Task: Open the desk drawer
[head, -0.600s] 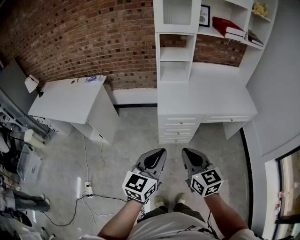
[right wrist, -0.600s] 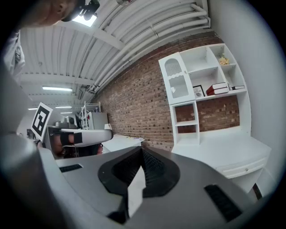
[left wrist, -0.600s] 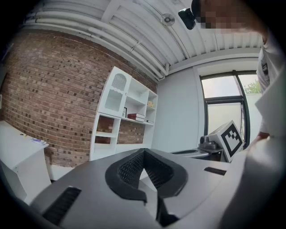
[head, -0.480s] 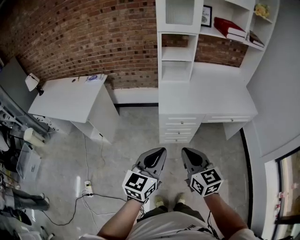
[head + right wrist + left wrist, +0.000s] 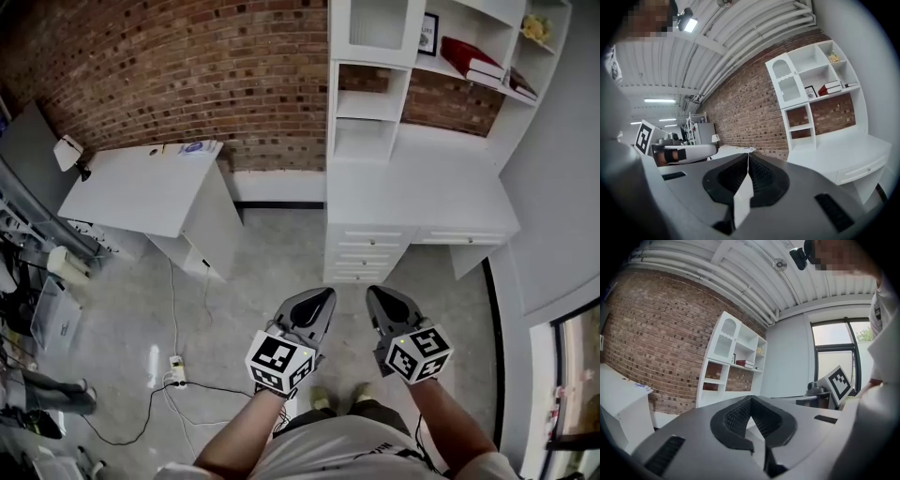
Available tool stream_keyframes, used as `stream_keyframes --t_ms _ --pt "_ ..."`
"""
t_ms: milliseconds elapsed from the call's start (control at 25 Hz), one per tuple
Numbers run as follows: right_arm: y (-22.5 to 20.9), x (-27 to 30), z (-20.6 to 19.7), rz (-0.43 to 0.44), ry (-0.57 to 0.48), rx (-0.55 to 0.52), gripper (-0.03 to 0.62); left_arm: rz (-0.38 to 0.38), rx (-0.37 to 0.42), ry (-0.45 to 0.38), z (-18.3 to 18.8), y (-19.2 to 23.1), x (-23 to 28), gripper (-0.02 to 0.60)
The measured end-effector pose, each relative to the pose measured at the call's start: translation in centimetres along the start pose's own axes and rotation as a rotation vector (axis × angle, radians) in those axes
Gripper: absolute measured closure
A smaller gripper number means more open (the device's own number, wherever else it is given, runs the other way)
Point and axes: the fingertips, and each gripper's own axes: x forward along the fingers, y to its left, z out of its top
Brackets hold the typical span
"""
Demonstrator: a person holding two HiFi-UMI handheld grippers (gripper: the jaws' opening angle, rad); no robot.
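A white desk (image 5: 422, 192) with a shelf unit on top stands against the brick wall ahead. A stack of closed small drawers (image 5: 370, 251) sits under its left part. One closed wide drawer (image 5: 466, 237) lies under the top at the right and shows in the right gripper view as drawer (image 5: 862, 171). My left gripper (image 5: 319, 298) and right gripper (image 5: 377, 294) hover side by side over the floor, well short of the desk. Both are shut with nothing between the jaws. The left gripper view shows the shelf unit (image 5: 726, 371) far off.
A second white desk (image 5: 141, 192) stands at the left against the brick wall (image 5: 187, 75). Cables and a power strip (image 5: 175, 375) lie on the floor at the left. Red books (image 5: 469, 56) rest on a shelf. Equipment crowds the left edge.
The desk and drawers sit slightly nearer and further right in the head view. Both grippers have edged forward together and stay shut.
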Motion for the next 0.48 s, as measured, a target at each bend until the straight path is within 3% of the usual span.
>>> stream_keyframes --t_ms 200,480 --pt "-3.1 0.5 -0.6 -0.045 -0.008 0.116 0.574 0.012 -0.025 0.008 -0.8 1.6 -0.1 0.569" --pt "-7.3 2.0 -2.9 -0.088 0.034 0.170 0.574 -0.002 -0.035 0.027 -2.0 2.6 2.3 0.569"
